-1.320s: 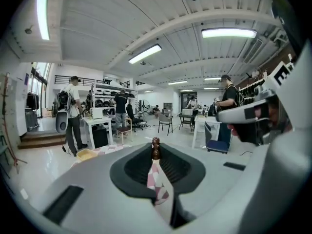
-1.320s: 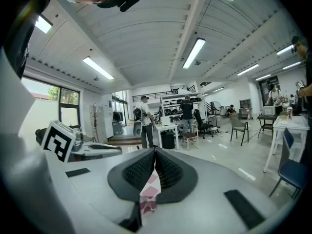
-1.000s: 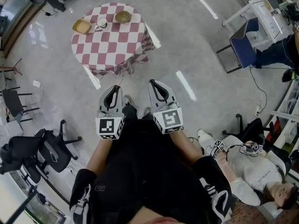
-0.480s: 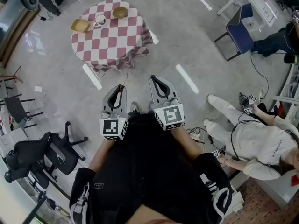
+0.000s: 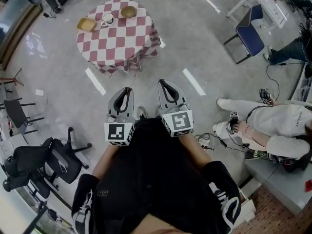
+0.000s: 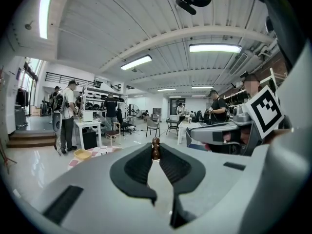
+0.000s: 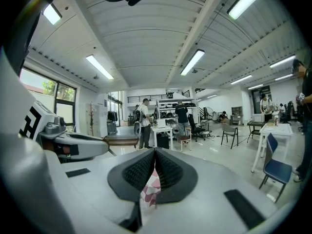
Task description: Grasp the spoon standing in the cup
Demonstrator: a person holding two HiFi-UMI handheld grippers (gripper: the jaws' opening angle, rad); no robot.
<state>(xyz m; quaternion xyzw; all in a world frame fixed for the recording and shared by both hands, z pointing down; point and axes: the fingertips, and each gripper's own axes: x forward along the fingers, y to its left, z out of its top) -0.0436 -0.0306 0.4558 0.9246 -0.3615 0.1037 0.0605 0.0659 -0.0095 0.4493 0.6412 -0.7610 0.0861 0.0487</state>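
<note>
Your left gripper (image 5: pixel 128 88) has its jaws closed on a brown stick (image 6: pixel 155 150). In the left gripper view the stick's knobbed end stands upright, pinched right at the jaw tips. From the head view a thin sliver of it pokes out past those tips. Whether that stick is the spoon cannot be made out from any view.

Your right gripper (image 5: pixel 162 82) is empty. Its ribbed pads meet at the tip, and only a patch of checked cloth shows through the gap lower down. You hold both grippers side by side just in front of your body, pointing forward over the grey floor (image 5: pixel 204 43).

The cup (image 5: pixel 107 18) sits on the round table (image 5: pixel 122 45) with the red-and-white checked cloth, well ahead of both grippers — neither one is near it. On that table the cup stands between a yellow dish (image 5: pixel 87 24) and a brown bowl (image 5: pixel 128 12), close to the far edge. It is too small in the head view to show what stands inside it.

To your right a person in a pale top (image 5: pixel 280 126) is low on the floor, and a blue chair (image 5: pixel 249 33) stands beyond. A black office chair (image 5: pixel 51 160) is on your left.
</note>
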